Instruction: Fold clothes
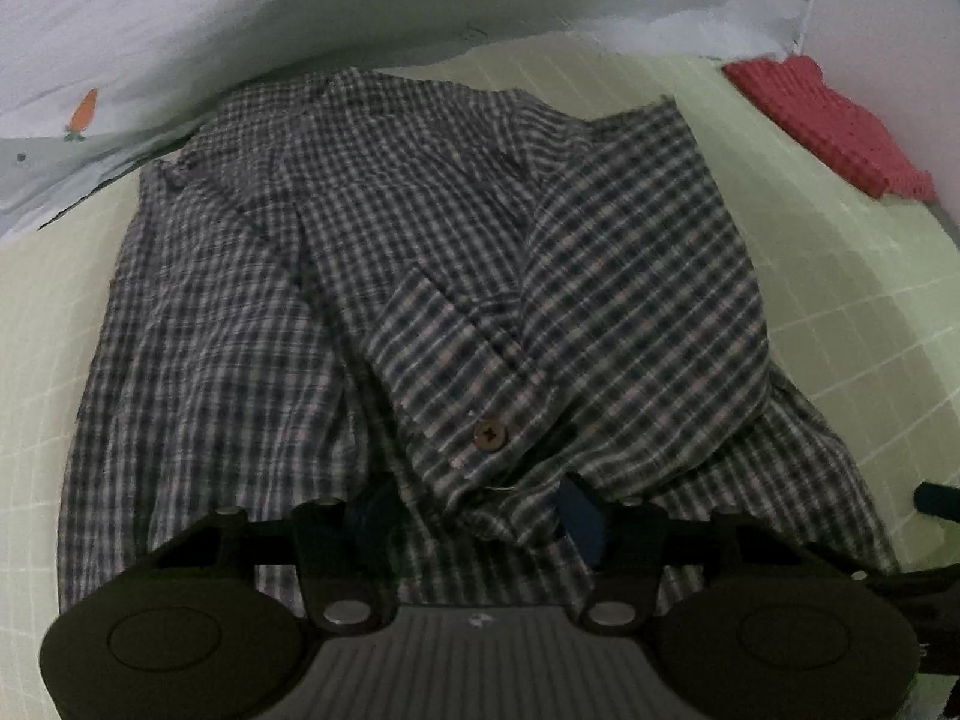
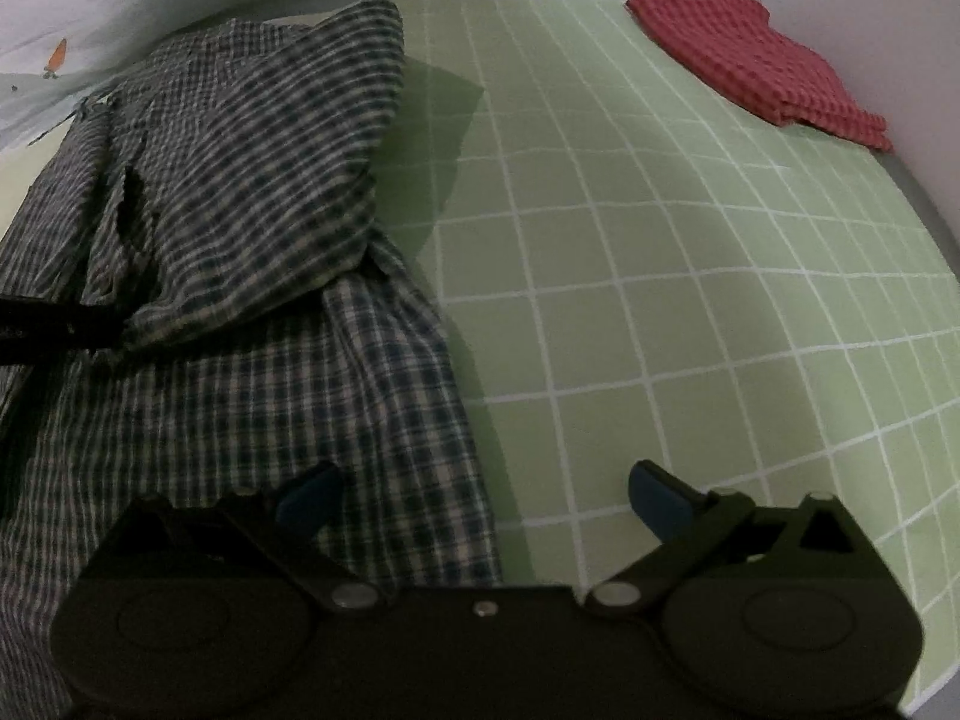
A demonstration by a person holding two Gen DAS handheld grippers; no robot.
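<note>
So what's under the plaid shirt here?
The plaid shirt lies on a green grid sheet, which shows around it. Whatever is beneath the fabric itself is covered and cannot be seen.

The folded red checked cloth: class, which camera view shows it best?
The right wrist view: the folded red checked cloth lies whole on the green grid sheet. In the left wrist view it sits smaller and blurrier at the far right edge.
</note>
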